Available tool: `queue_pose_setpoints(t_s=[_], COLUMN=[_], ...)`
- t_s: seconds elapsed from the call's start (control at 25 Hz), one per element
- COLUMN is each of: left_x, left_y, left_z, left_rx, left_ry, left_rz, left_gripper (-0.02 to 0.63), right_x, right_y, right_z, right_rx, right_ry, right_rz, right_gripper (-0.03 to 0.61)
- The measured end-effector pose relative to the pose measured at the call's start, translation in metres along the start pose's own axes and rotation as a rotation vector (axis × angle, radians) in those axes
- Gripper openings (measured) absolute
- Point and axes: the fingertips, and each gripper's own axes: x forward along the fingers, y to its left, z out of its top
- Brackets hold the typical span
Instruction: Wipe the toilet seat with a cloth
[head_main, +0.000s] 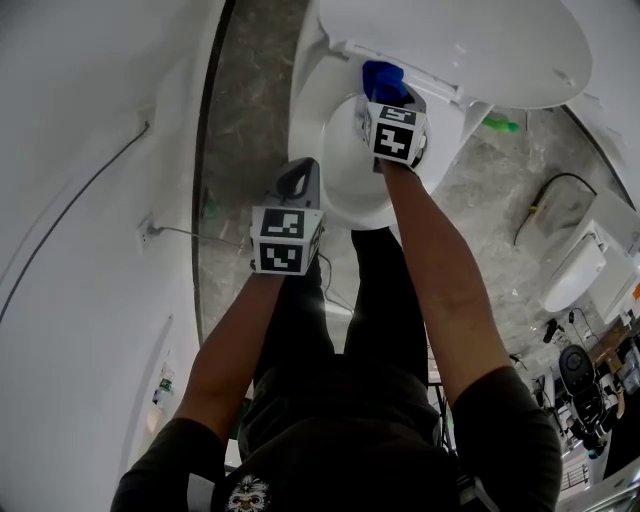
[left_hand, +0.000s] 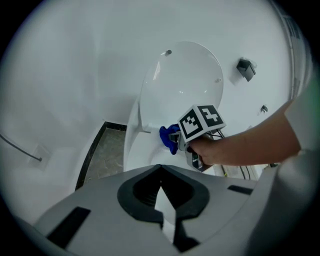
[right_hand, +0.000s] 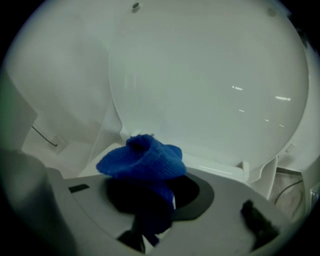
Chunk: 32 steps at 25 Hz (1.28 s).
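A white toilet stands below me with its lid (head_main: 470, 45) raised and its seat (head_main: 340, 195) down. My right gripper (head_main: 385, 90) is shut on a blue cloth (head_main: 383, 82), held low at the back of the seat near the hinge. In the right gripper view the blue cloth (right_hand: 142, 160) bunches out past the jaws in front of the lid (right_hand: 210, 90). My left gripper (head_main: 297, 180) is shut and empty, hovering over the seat's front left rim. From the left gripper view I see the right gripper (left_hand: 175, 139) with the cloth (left_hand: 167, 137) against the seat (left_hand: 137, 155).
A white curved wall (head_main: 90, 250) runs along the left, with a cable and socket (head_main: 150, 232) on it. Grey marble floor (head_main: 245, 110) lies between wall and toilet. A green item (head_main: 502, 125), a black hose (head_main: 545, 195) and another white fixture (head_main: 572, 272) sit to the right.
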Motion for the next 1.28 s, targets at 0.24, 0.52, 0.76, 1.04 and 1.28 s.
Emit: queue_pose_setpoints(t_s=[0.24, 0.52, 0.76, 1.04, 1.28], left_x=[0.007, 0.014, 0.020, 0.027, 0.030], left_y=[-0.013, -0.023, -0.042, -0.062, -0.065], left_z=[-0.007, -0.020, -0.020, -0.025, -0.031], left_rx=[0.052, 0.105, 0.124, 0.113, 0.134], left_ry=[0.032, 0.070, 0.066, 0.076, 0.092], left_rz=[-0.027, -0.039, -0.087, -0.117, -0.125], left_gripper=[0.011, 0.011, 0.011, 0.011, 0.011], right_x=[-0.016, -0.039, -0.059, -0.088, -0.119], right_y=[-0.050, -0.093, -0.112, -0.110, -0.085], right_z=[-0.024, -0.062, -0.094, -0.149, -0.199], right_rx=[0.019, 0.091, 0.173, 0.120, 0.014], right_ry=[0.012, 0.050, 0.071, 0.128, 0.192], right_rz=[-0.068, -0.099, -0.108, -0.075, -0.014], right_gripper=[0.103, 0.104, 0.104, 0.103, 0.103])
